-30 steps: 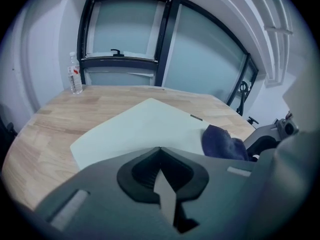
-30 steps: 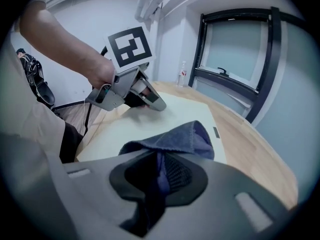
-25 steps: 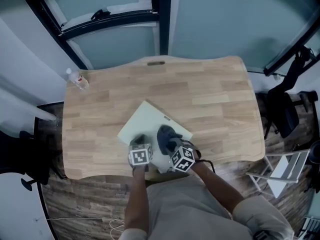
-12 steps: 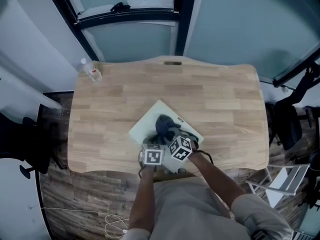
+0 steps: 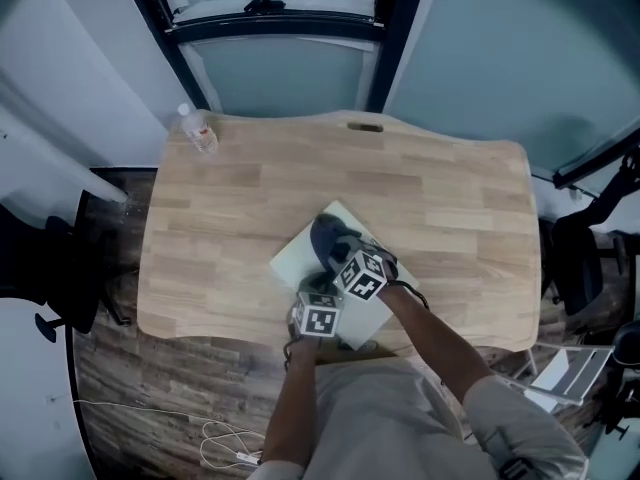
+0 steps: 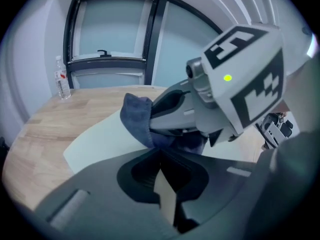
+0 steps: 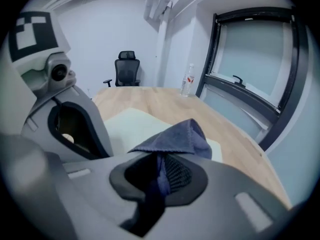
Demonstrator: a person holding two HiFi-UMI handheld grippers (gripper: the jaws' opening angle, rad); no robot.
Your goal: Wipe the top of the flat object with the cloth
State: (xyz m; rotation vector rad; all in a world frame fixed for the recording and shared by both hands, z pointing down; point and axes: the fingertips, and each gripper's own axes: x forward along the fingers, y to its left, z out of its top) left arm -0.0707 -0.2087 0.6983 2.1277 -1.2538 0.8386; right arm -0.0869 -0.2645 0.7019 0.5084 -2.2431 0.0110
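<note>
Right claw (image 7: 159, 176) clamped on blue cloth (image 7: 179, 136) atop pale flat board (image 6: 100, 140), left claw (image 6: 167, 186) pinching board's edge

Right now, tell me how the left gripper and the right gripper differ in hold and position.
The left gripper is shut on a pale sliver, apparently the near edge of the flat object; the right gripper is shut on the dark blue cloth. The left gripper sits at that near edge; the right gripper reaches farther over the top. Both are shut, side by side.
</note>
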